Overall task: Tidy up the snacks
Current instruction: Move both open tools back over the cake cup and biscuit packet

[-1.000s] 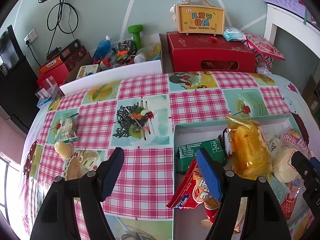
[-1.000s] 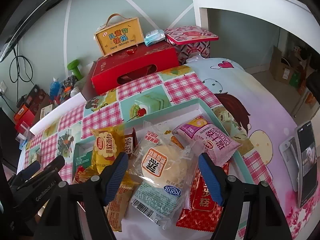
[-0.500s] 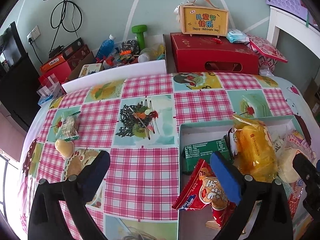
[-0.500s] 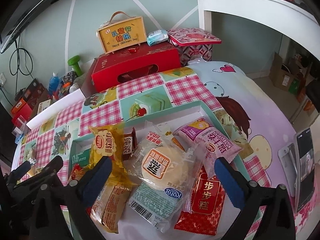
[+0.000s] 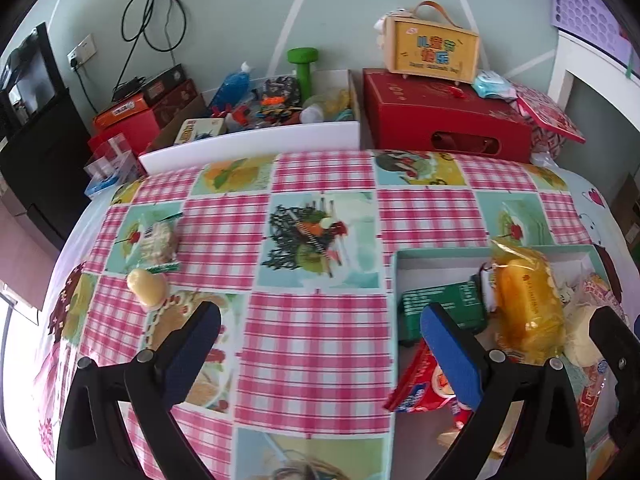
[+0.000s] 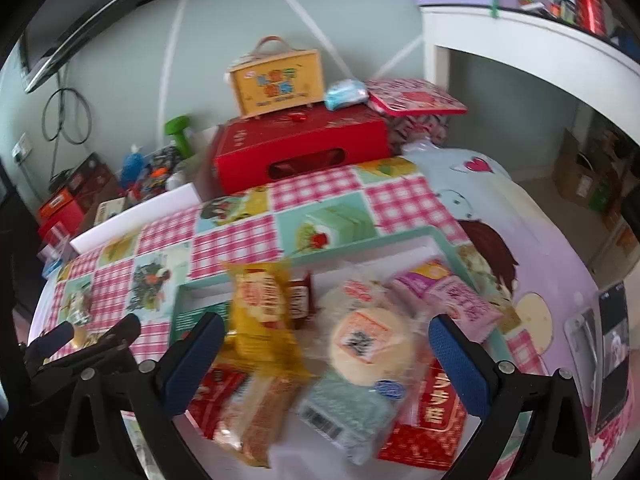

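A tablecloth (image 5: 320, 340) with pink checks and food pictures covers the table, and past its far edge a red gift box (image 5: 444, 124) carries a yellow case (image 5: 434, 54) against the pale green wall. A white tray of small clutter (image 5: 256, 136) stands left of the box. The snacks lie piled in a shallow teal box (image 6: 400, 236) on the right part of the cloth; two more small snacks (image 5: 154, 256) lie apart at the left. The left gripper (image 5: 320, 344) hangs spread wide over bare cloth, grasping nothing. The right gripper (image 6: 326, 344) is also released, above a round bun packet (image 6: 370, 344).
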Motion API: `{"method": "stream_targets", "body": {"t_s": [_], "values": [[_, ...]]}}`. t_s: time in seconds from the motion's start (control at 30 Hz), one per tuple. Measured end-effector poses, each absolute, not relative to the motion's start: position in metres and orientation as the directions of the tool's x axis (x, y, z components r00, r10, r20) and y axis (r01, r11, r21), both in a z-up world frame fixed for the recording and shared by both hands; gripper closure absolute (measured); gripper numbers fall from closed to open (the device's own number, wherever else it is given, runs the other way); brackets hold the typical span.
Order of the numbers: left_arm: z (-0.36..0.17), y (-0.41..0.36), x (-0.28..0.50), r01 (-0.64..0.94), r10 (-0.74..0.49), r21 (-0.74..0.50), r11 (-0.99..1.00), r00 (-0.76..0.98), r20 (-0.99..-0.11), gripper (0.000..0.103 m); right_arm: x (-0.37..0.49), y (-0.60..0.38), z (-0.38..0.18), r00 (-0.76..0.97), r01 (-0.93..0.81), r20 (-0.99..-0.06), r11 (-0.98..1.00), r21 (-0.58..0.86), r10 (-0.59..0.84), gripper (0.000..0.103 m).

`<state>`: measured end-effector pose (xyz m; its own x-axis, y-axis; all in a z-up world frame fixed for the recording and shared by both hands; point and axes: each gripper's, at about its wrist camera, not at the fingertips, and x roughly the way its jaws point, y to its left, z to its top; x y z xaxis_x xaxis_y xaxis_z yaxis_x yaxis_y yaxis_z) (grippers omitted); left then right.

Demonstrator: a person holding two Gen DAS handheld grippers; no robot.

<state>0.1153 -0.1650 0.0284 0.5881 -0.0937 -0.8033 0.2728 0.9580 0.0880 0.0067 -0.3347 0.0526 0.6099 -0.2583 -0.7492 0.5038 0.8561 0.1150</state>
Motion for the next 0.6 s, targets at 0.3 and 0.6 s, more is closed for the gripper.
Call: {"method": "stream_targets", "body": {"t_s": [0.3, 0.6], "values": [[0.028, -0.125, 0.125, 0.209, -0.061, 0.074, 0.975, 0.575, -0.816, 0.003, 0.026, -0.292, 0.054, 0.635, 0.394, -0.751, 0.912, 0.115, -0.180, 0.000], [0.030, -0.078, 0.135, 0.138, -0.047, 0.037, 0.990, 0.561, -0.826, 0.003, 0.040, -0.248, 0.055, 0.645, 0.307, -0.753, 0.946, 0.102, -0.128, 0.000]]}}
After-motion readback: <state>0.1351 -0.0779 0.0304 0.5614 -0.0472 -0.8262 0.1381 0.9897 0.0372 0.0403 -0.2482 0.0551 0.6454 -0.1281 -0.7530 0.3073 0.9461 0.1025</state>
